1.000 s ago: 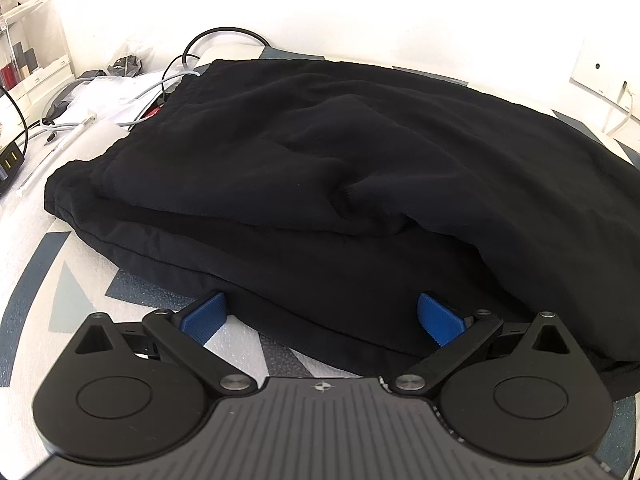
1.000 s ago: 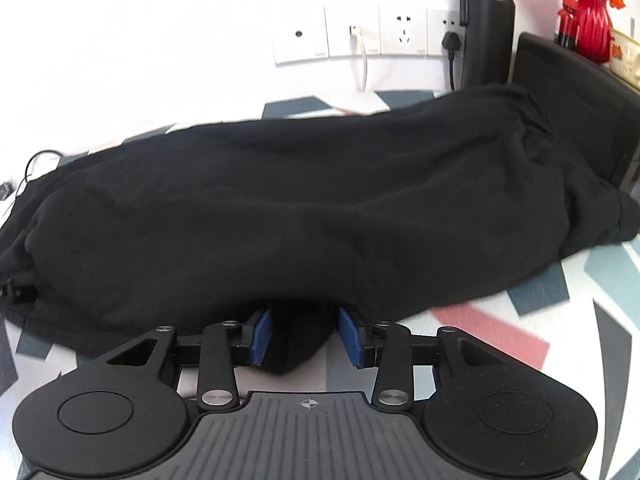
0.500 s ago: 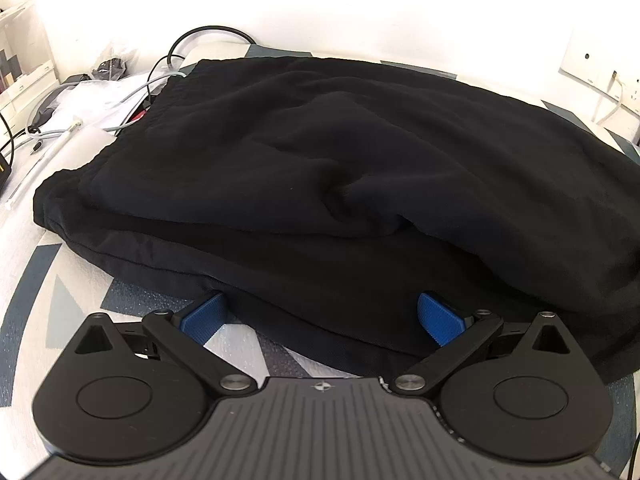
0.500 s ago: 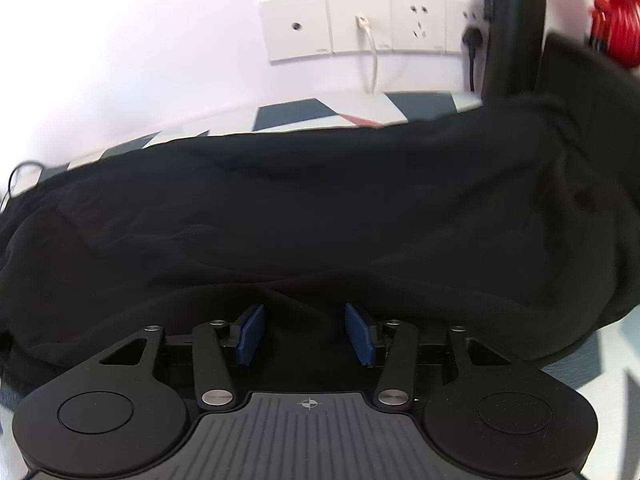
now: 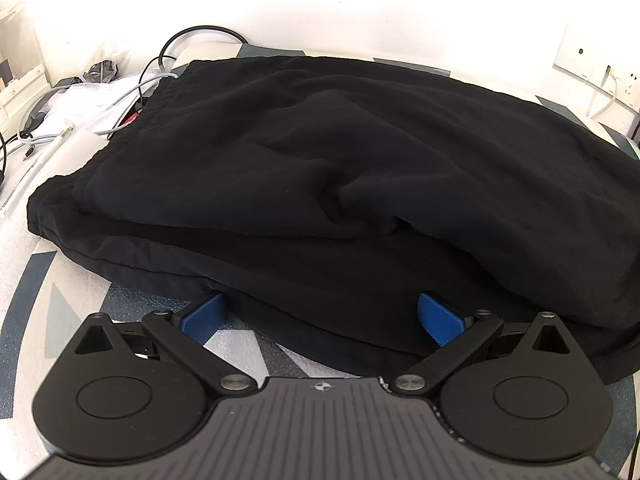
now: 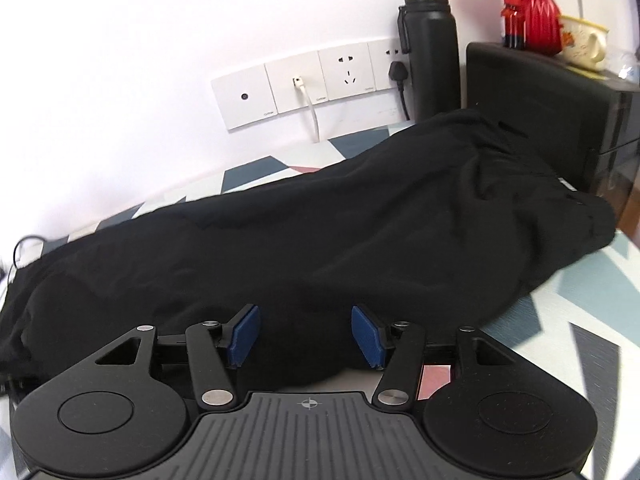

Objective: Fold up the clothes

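A black garment [image 5: 340, 168] lies folded lengthwise on a patterned table [image 5: 36, 280]; it looks like trousers with a waistband at the left. It also shows in the right wrist view [image 6: 340, 232], stretching to the far right. My left gripper [image 5: 320, 316] is open wide, its blue pads at the garment's near hem with cloth lying between them. My right gripper [image 6: 306, 336] is open, its pads either side of a fold of the near edge without pinching it.
Cables and white packaging [image 5: 100, 96] lie at the far left of the table. Wall sockets [image 6: 312, 80], a black flask [image 6: 434, 52], a black box [image 6: 548, 100] and a red vase [image 6: 538, 4] stand at the back right.
My right gripper has opened: its pads, shut on the garment's near edge a second ago, now stand apart, and its view has swung. The left gripper stays open at the hem.
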### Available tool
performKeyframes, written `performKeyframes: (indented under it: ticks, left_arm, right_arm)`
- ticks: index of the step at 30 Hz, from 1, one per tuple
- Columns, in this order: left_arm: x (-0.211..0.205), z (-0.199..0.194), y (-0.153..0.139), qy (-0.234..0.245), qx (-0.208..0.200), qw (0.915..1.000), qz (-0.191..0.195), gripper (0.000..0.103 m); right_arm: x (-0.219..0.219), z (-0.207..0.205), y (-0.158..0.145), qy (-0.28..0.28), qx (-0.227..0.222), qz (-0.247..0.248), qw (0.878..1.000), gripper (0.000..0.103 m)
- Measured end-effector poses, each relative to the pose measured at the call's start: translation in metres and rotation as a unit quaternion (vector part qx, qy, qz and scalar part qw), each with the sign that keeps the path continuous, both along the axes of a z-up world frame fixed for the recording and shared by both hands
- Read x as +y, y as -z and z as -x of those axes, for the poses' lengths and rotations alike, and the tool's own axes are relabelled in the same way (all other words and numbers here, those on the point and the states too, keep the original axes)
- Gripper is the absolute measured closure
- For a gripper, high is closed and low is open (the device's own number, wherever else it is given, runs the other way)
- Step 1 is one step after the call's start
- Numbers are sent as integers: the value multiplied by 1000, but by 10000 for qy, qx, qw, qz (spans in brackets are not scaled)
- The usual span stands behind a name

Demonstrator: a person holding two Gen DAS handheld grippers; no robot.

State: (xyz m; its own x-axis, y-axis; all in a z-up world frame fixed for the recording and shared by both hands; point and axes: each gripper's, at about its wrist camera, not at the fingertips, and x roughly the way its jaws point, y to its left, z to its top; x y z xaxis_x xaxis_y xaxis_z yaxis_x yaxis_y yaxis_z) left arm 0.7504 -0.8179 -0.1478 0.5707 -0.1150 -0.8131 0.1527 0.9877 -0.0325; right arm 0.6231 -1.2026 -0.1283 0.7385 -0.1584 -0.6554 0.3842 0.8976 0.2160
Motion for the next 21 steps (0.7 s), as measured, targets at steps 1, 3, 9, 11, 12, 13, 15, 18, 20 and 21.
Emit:
performKeyframes:
  ticks: [1, 3, 9, 11, 12, 13, 15, 18, 20, 21]
  left_arm:
    - [0, 0, 0, 2, 4, 10000, -1, 0]
    - [0, -1, 0, 5, 12, 10000, -4, 0]
    - [0, -1, 0, -5, 29, 10000, -5, 0]
    - [0, -1, 1, -8, 12, 10000, -2, 0]
    - [0, 0, 1, -11, 5, 10000, -1, 0]
    - [0, 0, 1, -13, -1, 10000, -1, 0]
    - [0, 0, 1, -16, 0, 10000, 0, 0]
    - [0, 0, 1, -22, -7, 10000, 4, 0]
    - [0, 1, 1, -31, -12, 10000, 5, 0]
    - [0, 1, 1, -40, -10, 10000, 6, 0]
  right_arm:
    - [6, 4, 0, -114, 61, 87, 9999, 54]
    - [19, 6, 3, -428, 218, 300, 9984, 54]
    - [57, -17, 14, -1049, 610, 1290, 9842, 52]
    - [68, -31, 20, -1188, 794, 1651, 9759, 42]
    - [71, -35, 24, -1182, 871, 1815, 9724, 43]
    - [71, -39, 27, -1158, 904, 1873, 9713, 46]
    - [65, -41, 29, -992, 959, 1854, 9729, 56]
    - [50, -34, 28, -717, 1014, 1742, 9769, 60]
    - [39, -23, 26, -557, 955, 1528, 9821, 60]
    - [33, -11, 21, -487, 773, 1333, 9869, 60]
